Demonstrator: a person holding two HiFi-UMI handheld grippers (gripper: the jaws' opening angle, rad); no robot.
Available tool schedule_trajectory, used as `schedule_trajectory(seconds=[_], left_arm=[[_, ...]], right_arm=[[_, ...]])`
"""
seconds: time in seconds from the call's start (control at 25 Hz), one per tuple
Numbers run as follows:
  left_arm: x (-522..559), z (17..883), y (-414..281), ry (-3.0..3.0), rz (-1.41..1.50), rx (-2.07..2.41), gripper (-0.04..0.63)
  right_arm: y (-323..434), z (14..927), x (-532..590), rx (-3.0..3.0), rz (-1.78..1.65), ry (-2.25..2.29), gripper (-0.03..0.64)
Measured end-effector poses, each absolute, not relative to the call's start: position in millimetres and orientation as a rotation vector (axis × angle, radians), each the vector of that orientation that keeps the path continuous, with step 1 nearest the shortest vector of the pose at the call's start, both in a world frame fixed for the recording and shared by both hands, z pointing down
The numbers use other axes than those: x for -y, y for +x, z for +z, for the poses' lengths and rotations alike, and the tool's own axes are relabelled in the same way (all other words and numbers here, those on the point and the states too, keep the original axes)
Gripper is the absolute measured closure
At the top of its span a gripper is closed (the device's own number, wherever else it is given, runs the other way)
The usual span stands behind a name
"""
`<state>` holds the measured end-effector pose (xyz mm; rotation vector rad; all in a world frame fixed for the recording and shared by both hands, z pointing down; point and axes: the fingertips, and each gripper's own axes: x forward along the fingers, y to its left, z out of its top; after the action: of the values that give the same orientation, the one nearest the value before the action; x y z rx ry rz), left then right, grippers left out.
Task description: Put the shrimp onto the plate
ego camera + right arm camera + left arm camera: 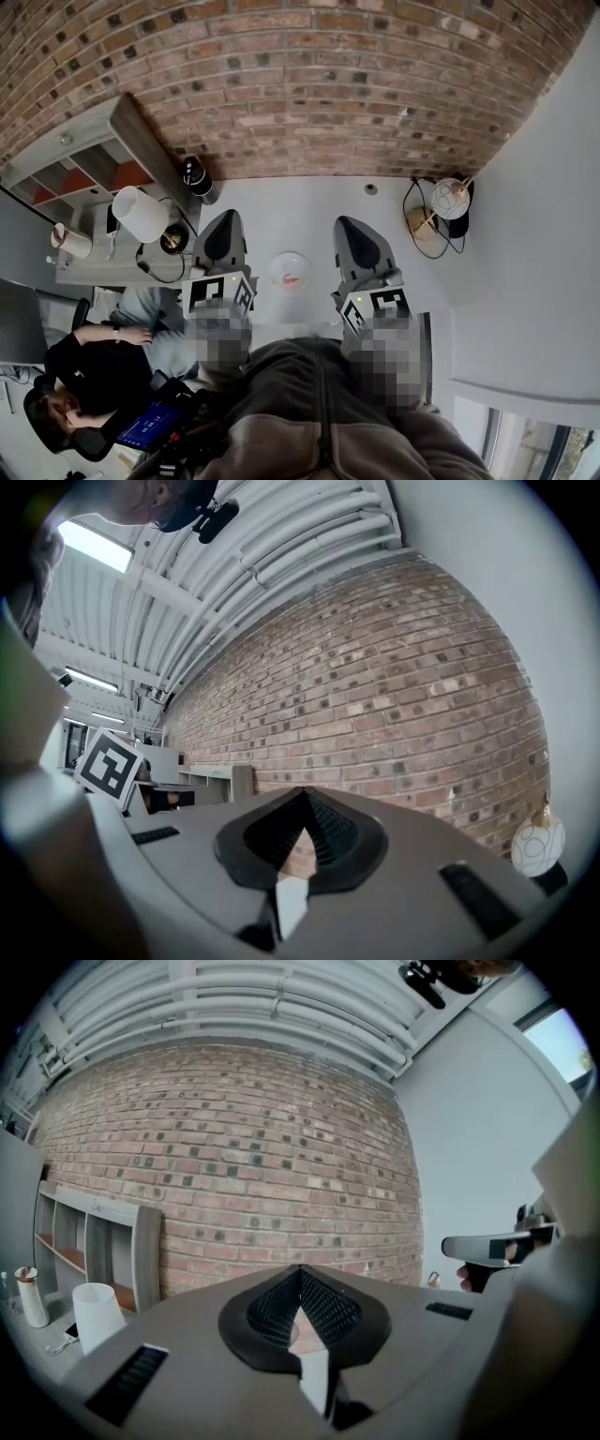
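In the head view a small round plate (288,270) rests on the white table (281,211) between my two grippers. A small orange-pink piece, the shrimp (293,278), lies on it. To the plate's left my left gripper (225,216) points toward the brick wall, shut and holding nothing. To its right my right gripper (345,223) is held the same way. In the left gripper view the left gripper (300,1269) has its jaws met at the tips, and so does the right gripper (305,790) in the right gripper view. Both views face the wall, and the plate is out of their sight.
A white lamp (141,214), a cup (70,241) and a shelf unit (103,159) stand at the left. A black cylinder (197,175) is by the wall, and a round ornament (450,199) with cables at the back right. A seated person (94,366) is at lower left.
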<state>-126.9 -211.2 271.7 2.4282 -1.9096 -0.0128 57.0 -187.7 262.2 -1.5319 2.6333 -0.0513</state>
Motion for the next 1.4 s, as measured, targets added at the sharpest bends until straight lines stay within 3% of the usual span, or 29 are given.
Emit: schedule_trajectory(seconds=[0.36,1.4], left_arm=[[208,235,-122,2.516,-0.105,1.902,0.591],[221,229,-119,2.583,-0.071,1.850,0.591]], right_arm=[[60,231,188,-2.539,0.069,-1.539,0.615],[52,223,203,-2.544,0.148,-1.552,0.617]])
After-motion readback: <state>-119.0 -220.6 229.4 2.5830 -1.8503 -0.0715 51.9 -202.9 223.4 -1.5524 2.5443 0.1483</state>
